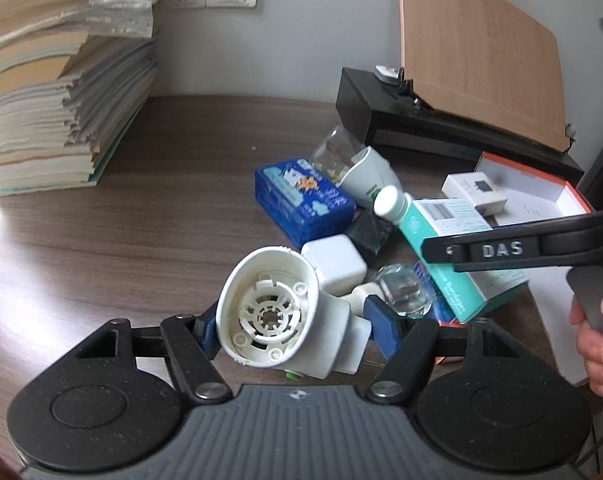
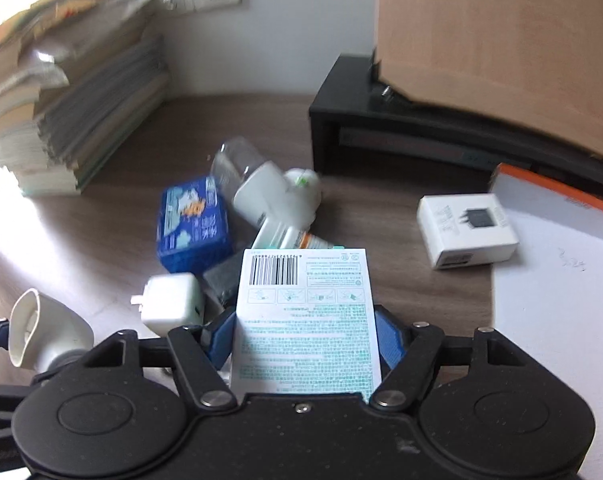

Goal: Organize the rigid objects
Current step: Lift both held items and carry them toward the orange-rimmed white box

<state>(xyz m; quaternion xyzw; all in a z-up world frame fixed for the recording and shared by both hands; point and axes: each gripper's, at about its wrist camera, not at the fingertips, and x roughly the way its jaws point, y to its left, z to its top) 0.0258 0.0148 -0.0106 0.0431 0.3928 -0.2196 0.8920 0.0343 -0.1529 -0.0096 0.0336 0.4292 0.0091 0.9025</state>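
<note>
While both grippers are already carrying loads, status left to right:

Book stack (image 1: 57,92): sitting far left on the desk (image 1: 149,216), well apart from the clutter.

Left gripper (image 1: 289,324): clenching a white plastic fitting (image 1: 277,312), blue pads pressing on either side of it; its round open end is facing the camera and left.

Pile: lying ahead and right of the left gripper. White adapter (image 1: 335,266) is sitting just behind the fitting, then a blue box (image 1: 301,200), a clear jar (image 1: 337,152) and a white tube (image 1: 371,178) farther back.

Right gripper (image 2: 305,340): grasping a teal-and-white carton (image 2: 305,316), clamping it across its width, long axis running straight forward along the fingers.

White tray (image 2: 561,288): lying right of the right gripper with an orange rim; a small white box (image 2: 467,230) is resting at its near-left edge.

Key relation: judging by layout, the tray is the likely drop spot. It is lying to the right of the carton, so the right hand is nearer. The carton probably needs swinging right while staying lengthwise.

Left view only: showing the right gripper from the side with the carton sticking out past it, a bottle cap (image 1: 389,202) beside it, and a clear glass item (image 1: 405,292) under the carton.

Right view only: showing the barcode face of the carton and the bare tray floor; somewhat blurred.
</note>
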